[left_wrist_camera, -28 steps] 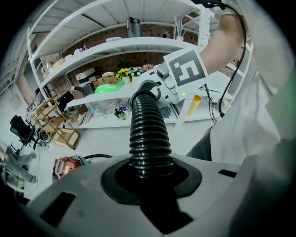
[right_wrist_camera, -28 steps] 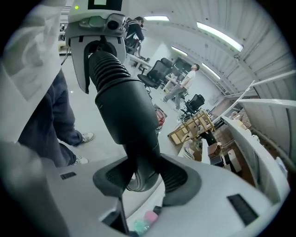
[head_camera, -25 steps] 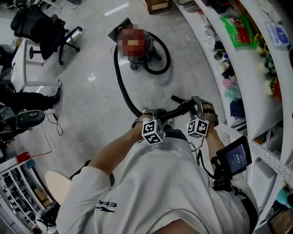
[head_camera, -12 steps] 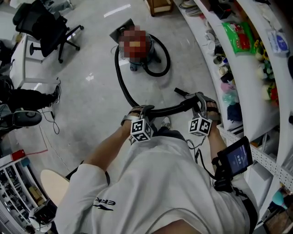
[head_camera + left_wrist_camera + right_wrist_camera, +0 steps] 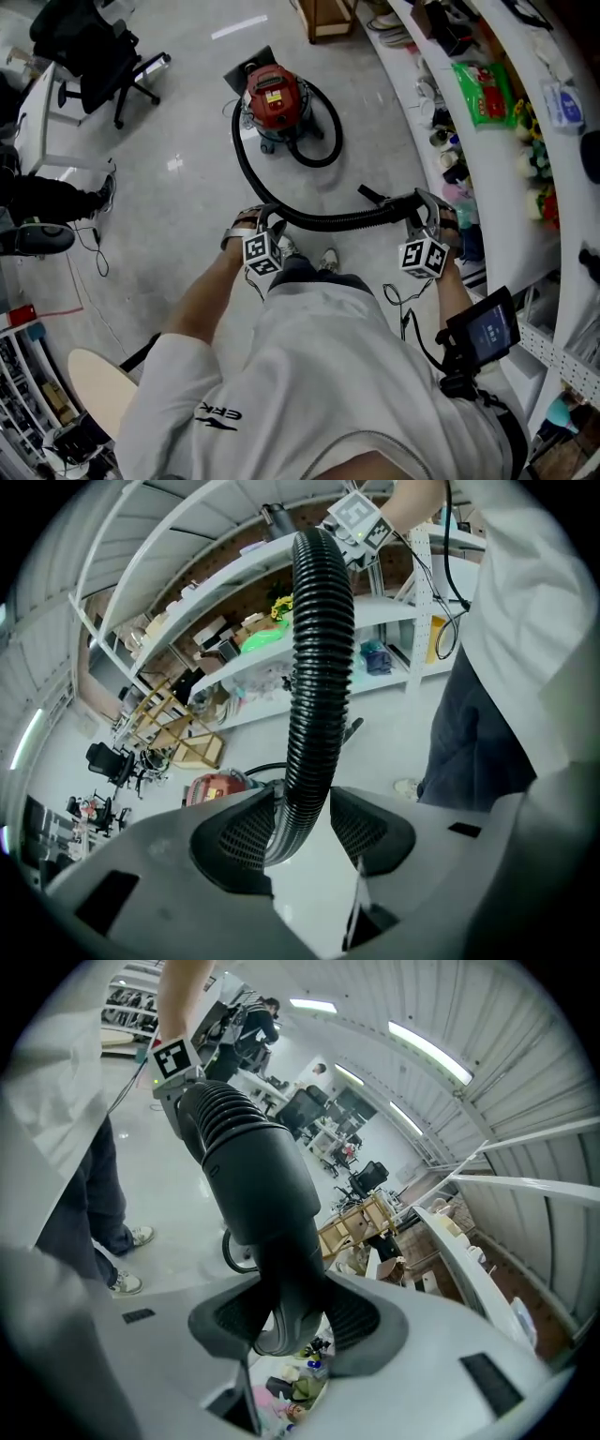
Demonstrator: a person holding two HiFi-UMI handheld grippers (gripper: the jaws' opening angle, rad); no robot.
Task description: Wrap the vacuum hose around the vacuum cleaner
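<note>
Head view, looking steeply down: a person in a white shirt stands on a pale grey floor w/ a two-jaw claw in each hand. A black ribbed hose stretches btwn the claws, just in front of the body.

The red vacuum cleaner sits on the floor well ahead of the person, apart from both claws. The hose curves from the cleaner's left side toward the person and rises to the L claw. From there it runs across to the R claw. A loop of it lies on the floor at the cleaner's right.

L claw, own view: jaws fairly wide & have just been opening. The hose passes btwn them, leaning on one pad w/ a clear gap at the other, so it isn't gripped. The vacuum cleaner shows small in the bkgd past the jaws.

R claw, own view: jaws closed on the hose at its smooth rigid end, both pads pressing it. The ribbed part runs away toward the L claw's marker cube.

Curved white shelves w/ assorted goods stand at the person's right. A black office chair is at the head view's upper left.
</note>
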